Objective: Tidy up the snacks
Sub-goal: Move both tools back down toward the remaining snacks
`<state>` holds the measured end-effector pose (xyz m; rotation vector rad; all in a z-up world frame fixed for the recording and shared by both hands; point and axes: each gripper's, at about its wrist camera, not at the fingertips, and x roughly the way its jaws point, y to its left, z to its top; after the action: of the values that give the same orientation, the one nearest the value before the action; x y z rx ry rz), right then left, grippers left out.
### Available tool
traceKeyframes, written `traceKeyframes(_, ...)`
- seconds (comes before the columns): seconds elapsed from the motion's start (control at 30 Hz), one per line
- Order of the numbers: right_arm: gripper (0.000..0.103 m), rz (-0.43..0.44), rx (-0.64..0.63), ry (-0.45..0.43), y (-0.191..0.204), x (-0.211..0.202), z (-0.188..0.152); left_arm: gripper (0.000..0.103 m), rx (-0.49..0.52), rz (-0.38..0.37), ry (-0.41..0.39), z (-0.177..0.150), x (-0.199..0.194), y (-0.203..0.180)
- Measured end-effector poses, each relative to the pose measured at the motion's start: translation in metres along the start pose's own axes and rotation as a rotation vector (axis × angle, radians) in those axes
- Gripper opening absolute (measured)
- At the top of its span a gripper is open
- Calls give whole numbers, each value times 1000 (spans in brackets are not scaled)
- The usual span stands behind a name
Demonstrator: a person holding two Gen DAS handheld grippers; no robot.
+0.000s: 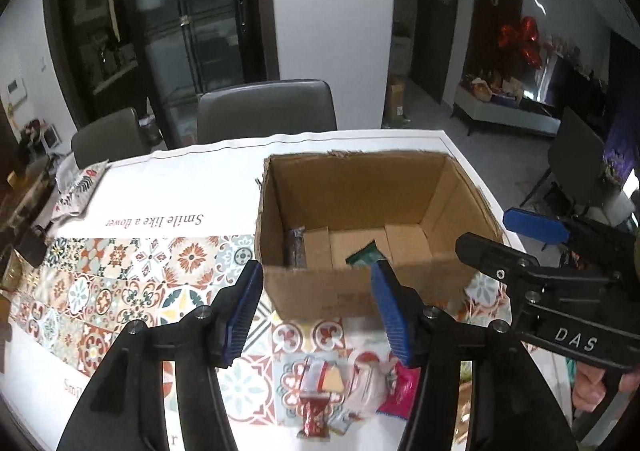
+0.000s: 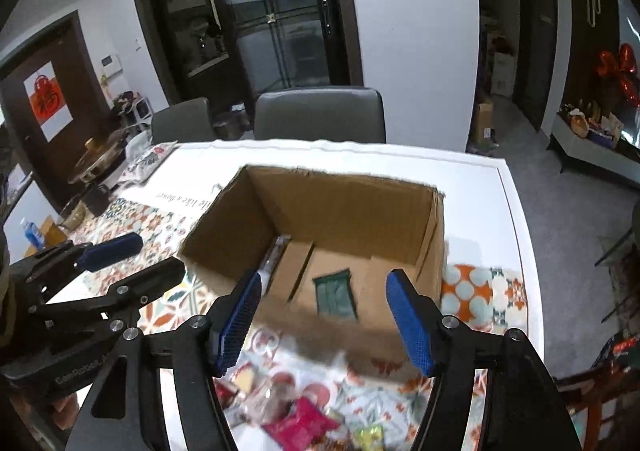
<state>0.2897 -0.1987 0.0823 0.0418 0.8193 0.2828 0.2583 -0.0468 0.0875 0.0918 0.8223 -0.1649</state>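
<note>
Left gripper (image 1: 316,311): I see its blue pads wide apart. It holds nothing and touches nothing.
Right gripper (image 2: 326,315): also wide apart, with nothing in it. In the left view I see it off to the right (image 1: 520,235), beside the box.
Writing: the table cloth (image 1: 160,275) says "Smile like a flower". The right gripper's body says "DAS".
Box (image 1: 320,283): a brown cardboard box, open on top, sits just ahead of both grippers.
In the box: a green packet (image 2: 335,293) lies flat on the bottom. A dark packet (image 1: 295,247) stands by the left wall.
Snack pile (image 1: 352,391): loose snacks lie on the cloth below my grippers, in front of the box. A pink packet (image 2: 304,425) is among them.
</note>
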Motion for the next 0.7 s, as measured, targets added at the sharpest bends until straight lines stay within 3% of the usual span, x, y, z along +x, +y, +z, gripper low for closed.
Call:
traceKeyframes(0.3,66,2,49,64,2,-9,-48,56,27,-58,38,-46,-6,-6)
traceKeyframes(0.7,66,28,159,110,13,5,-116,56,27,-66,98,-107,4,5)
